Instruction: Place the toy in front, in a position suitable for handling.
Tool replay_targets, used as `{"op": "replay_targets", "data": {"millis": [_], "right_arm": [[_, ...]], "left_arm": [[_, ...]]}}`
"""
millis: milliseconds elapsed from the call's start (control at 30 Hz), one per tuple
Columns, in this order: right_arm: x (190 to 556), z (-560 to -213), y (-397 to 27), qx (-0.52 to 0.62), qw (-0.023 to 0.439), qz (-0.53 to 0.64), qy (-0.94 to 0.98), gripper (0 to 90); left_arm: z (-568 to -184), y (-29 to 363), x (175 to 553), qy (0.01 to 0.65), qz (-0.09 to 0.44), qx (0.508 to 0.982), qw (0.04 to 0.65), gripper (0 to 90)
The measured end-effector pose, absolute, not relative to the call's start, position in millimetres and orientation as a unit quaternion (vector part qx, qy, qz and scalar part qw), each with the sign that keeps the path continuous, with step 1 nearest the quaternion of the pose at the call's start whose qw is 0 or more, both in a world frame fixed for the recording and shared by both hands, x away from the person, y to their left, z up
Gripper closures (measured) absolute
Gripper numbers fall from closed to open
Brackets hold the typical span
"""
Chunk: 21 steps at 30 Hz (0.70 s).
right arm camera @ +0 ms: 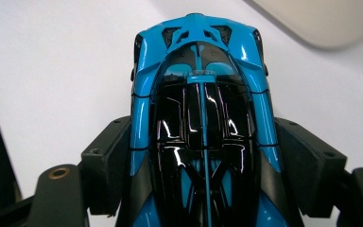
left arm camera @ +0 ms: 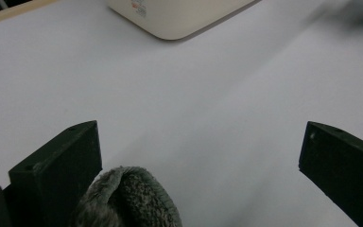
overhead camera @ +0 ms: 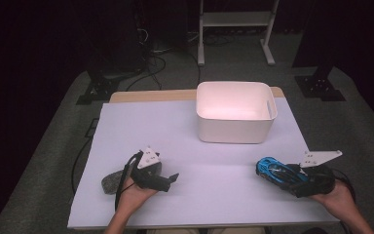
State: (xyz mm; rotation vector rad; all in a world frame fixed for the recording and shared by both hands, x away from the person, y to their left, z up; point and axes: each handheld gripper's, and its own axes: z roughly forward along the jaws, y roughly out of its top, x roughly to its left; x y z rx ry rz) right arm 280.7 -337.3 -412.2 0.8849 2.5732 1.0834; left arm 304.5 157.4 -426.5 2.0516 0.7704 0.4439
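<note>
A glossy blue and black toy car sits lengthwise between the black jaws of my right gripper, and both pads press on its sides. In the high view the car is at the right, near the table's front edge, nose pointing left, with my right gripper shut on it. My left gripper rests at the front left with its jaws wide apart. A fuzzy speckled grey lump lies just left of it. In the left gripper view the lump is at the bottom beside the left jaw, ungripped.
A white plastic bin stands at the back centre of the white sheet that covers the table. Its corner appears in the left gripper view. Beyond the table are dark floor, cables and a white frame.
</note>
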Motion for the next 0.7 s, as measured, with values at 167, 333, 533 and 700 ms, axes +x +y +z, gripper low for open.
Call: {"op": "replay_targets", "data": {"millis": [167, 333, 533, 700], "right_arm": [[285.5, -395.4, -317.5, 0.269, 0.1, 0.379, 0.88, 25.3], [290.6, -380.2, -292.3, 0.229, 0.094, 0.385, 0.889, 25.3], [295.6, -373.5, -265.7, 0.198, 0.081, 0.389, 0.896, 25.3], [301.7, -373.0, -232.0, 0.158, 0.062, 0.387, 0.906, 25.3]], "left_arm": [[-425.1, 160.3, 304.9, 0.311, 0.18, 0.824, 0.439, 0.0], [-424.0, 162.7, 305.3, 0.311, 0.181, 0.823, 0.44, 0.0], [-423.1, 165.3, 305.4, 0.313, 0.181, 0.823, 0.439, 0.0], [-422.4, 168.5, 306.4, 0.314, 0.182, 0.823, 0.437, 0.0]]}}
